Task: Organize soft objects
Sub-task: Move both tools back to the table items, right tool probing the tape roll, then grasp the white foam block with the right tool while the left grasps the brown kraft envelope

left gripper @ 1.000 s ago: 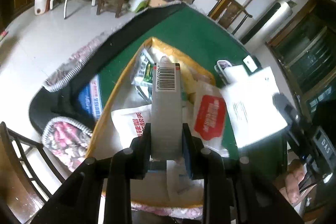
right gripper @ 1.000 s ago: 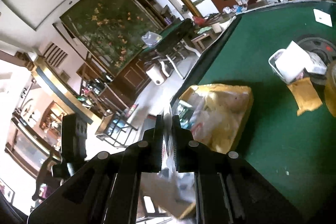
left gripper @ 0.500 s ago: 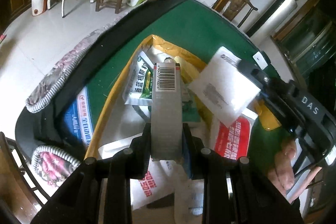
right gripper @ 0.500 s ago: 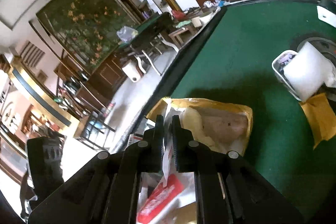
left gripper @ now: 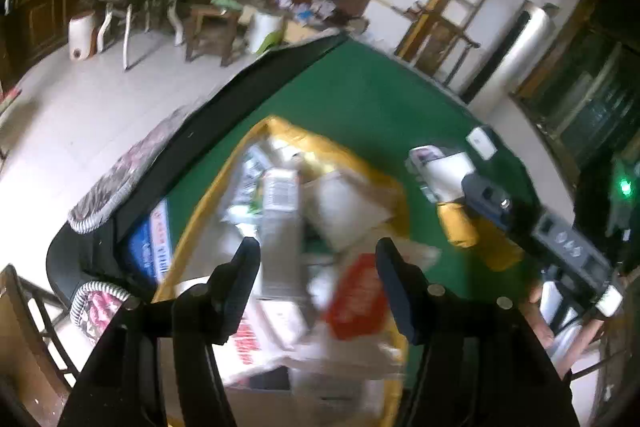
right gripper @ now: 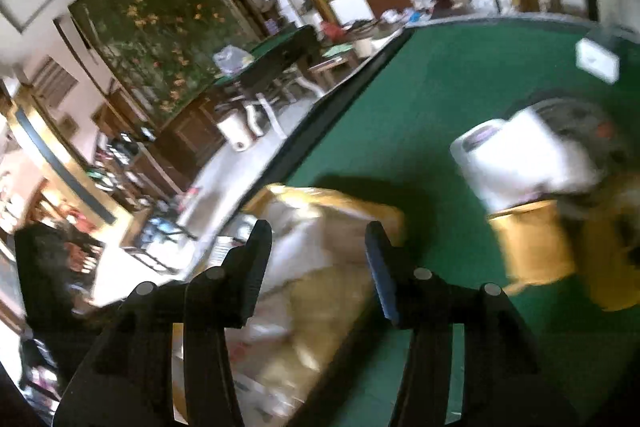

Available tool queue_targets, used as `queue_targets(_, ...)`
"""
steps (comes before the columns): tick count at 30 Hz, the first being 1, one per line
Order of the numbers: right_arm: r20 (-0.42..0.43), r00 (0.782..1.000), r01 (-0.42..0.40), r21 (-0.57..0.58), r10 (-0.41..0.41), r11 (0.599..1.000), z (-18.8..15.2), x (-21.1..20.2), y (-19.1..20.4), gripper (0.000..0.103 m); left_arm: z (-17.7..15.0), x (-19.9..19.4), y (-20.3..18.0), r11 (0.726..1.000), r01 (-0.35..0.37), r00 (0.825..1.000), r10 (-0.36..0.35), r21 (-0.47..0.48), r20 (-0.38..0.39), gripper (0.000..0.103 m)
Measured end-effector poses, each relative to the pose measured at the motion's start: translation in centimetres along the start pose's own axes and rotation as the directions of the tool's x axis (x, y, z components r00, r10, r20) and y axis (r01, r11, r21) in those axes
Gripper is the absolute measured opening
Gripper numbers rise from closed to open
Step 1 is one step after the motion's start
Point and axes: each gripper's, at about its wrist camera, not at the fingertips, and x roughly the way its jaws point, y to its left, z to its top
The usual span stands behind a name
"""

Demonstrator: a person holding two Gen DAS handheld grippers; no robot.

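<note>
A yellow padded bag (left gripper: 332,151) lies open on the green table, full of soft packets. A grey barcoded packet (left gripper: 280,223) lies among them, just ahead of my left gripper (left gripper: 316,255), which is open and empty above the bag. A red-and-white pouch (left gripper: 356,295) lies beside it. My right gripper (right gripper: 318,243) is open and empty over the same yellow bag (right gripper: 332,211). Both views are blurred.
The green table (left gripper: 360,95) ends in a black padded rim (left gripper: 240,95) at the left. A white roll in a small tray (right gripper: 520,151) and a yellow envelope (right gripper: 532,243) lie right of the bag. A white card (right gripper: 596,59) lies further back.
My left gripper has opened and let the grey packet drop into the bag. My right gripper has opened and released its white packet. Both grippers have shifted over the bag.
</note>
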Motion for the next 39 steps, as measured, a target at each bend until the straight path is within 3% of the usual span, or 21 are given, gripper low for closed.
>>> queue_targets(5, -0.031, 0.990, 0.137, 0.007, -0.137, 0.991, 0.2, -2.9, -4.7, 0.049, -0.2, -1.8, -3.7, 0.996, 0.060, 0.998, -0.062, 0.063, 0.033, 0.067)
queue_targets(10, -0.029, 0.989, 0.145, 0.103, -0.143, 0.984, 0.8, -5.0, -9.2, 0.053, -0.4, -0.4, -6.7, 0.986, 0.149, 0.988, -0.146, 0.070, -0.047, 0.067)
queue_targets(13, 0.004, 0.990, 0.138, 0.140, -0.140, 0.980, 1.1, -6.5, -12.0, 0.070, -1.0, 1.2, -8.9, 0.982, 0.176, 0.981, -0.170, 0.064, -0.092, 0.067)
queue_targets(17, 0.026, 0.991, 0.126, 0.181, -0.132, 0.975, 0.6, -6.8, -14.2, 0.070, -1.6, 4.3, -12.4, 0.981, 0.181, 0.973, -0.167, 0.074, -0.161, 0.067)
queue_targets(22, 0.135, 0.986, 0.065, 0.247, -0.100, 0.967, -0.7, -7.6, -17.2, 0.070, -1.8, 9.2, -16.5, 0.987, 0.122, 0.975, -0.099, 0.107, -0.201, 0.067)
queue_targets(24, 0.115, 0.983, 0.108, 0.288, -0.146, 0.952, -0.8, -7.6, -18.0, 0.070, -1.6, 11.4, -17.5, 0.988, 0.108, 0.970, -0.080, 0.111, -0.231, 0.067)
queue_targets(33, 0.174, 0.981, 0.021, 0.329, -0.082, 0.944, -0.5, -9.0, -18.4, 0.070, 0.2, 18.8, -20.9, 0.988, -0.052, 0.957, 0.091, 0.145, -0.275, 0.067)
queue_targets(37, 0.182, 0.981, 0.006, 0.324, -0.068, 0.946, -0.5, -9.2, -18.4, 0.070, -0.4, 20.3, -21.8, 0.984, -0.045, 0.948, 0.096, 0.172, -0.303, 0.065)
queue_targets(39, 0.179, 0.981, 0.008, 0.323, -0.069, 0.946, -0.6, -9.2, -18.4, 0.070, -0.8, 20.5, -22.0, 0.981, -0.045, 0.947, 0.102, 0.189, -0.304, 0.050)
